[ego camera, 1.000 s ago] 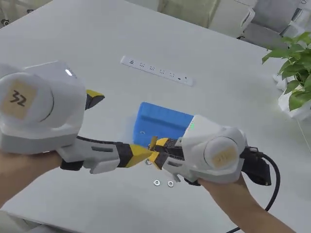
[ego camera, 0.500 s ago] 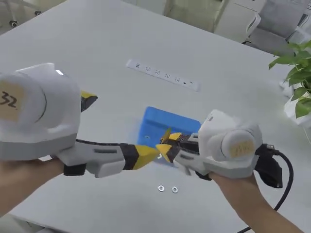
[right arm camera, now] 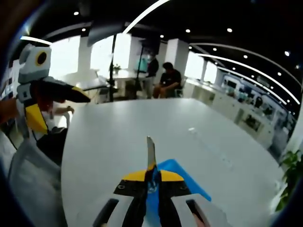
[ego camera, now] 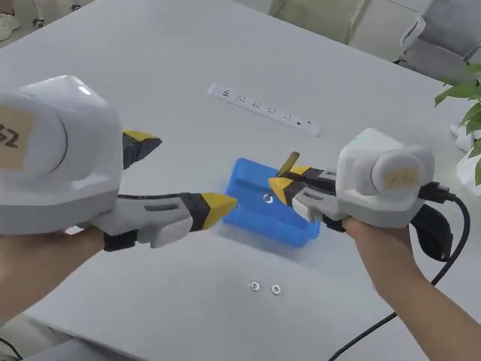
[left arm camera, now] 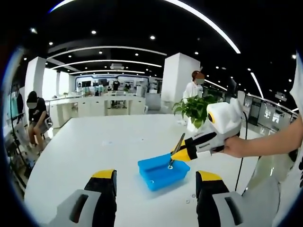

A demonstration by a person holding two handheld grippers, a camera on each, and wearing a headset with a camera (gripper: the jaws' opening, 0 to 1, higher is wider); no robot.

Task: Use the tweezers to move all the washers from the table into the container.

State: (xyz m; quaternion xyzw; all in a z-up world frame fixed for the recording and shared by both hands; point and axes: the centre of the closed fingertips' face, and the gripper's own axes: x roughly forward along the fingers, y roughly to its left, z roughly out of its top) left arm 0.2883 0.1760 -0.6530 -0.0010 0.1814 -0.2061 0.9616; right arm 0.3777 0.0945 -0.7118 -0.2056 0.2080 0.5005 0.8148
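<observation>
right tool (ego camera: 282, 188) was clamped on the tweezers (ego camera: 288, 162) over the container (ego camera: 252, 216), left tool (ego camera: 188, 171) spread empty — loose washers (ego camera: 255, 286) looked tiny and slippery, pinch the rim

Container (ego camera: 252, 212) sits mid-table (ego camera: 150, 60). Behind it, well apart, I note a power strip (ego camera: 263, 110) lying crosswise. In front of the container, toward the person, two washers (ego camera: 255, 286) lie on the table just beside each other. Left gripper (ego camera: 188, 171) stands left of the container; right gripper (ego camera: 284, 189) at its right side — tweezers (ego camera: 286, 165) in its jaws, tip over the container. A plant (ego camera: 467, 90) is at the far right — I place it behind the right gripper.
</observation>
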